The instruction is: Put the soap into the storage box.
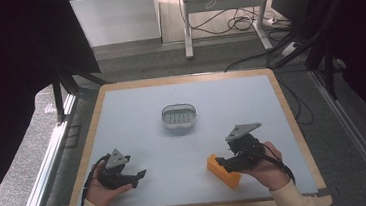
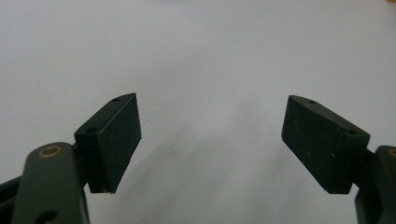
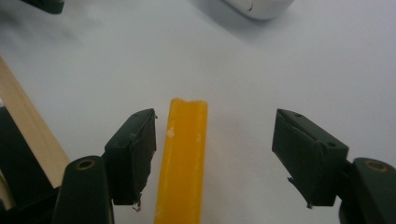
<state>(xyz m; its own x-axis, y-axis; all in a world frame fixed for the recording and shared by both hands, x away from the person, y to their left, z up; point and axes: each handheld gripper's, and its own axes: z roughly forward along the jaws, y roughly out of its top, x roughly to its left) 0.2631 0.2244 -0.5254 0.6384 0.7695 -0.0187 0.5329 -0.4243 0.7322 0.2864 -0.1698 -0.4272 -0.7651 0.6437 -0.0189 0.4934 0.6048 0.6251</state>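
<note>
Your right gripper (image 3: 212,149) straddles the block (image 3: 183,163), a smooth orange bar with a shallow groove along its top. It lies flat on the matte pale table (image 1: 175,154), near the front edge on your right, its long axis running diagonally. The jaws stand apart; the left one is just beside the block, the other clear. Your left gripper (image 2: 210,140) gapes wide over bare table, holding nothing. A ribbed white dish (image 1: 178,117) sits mid-table.
</note>
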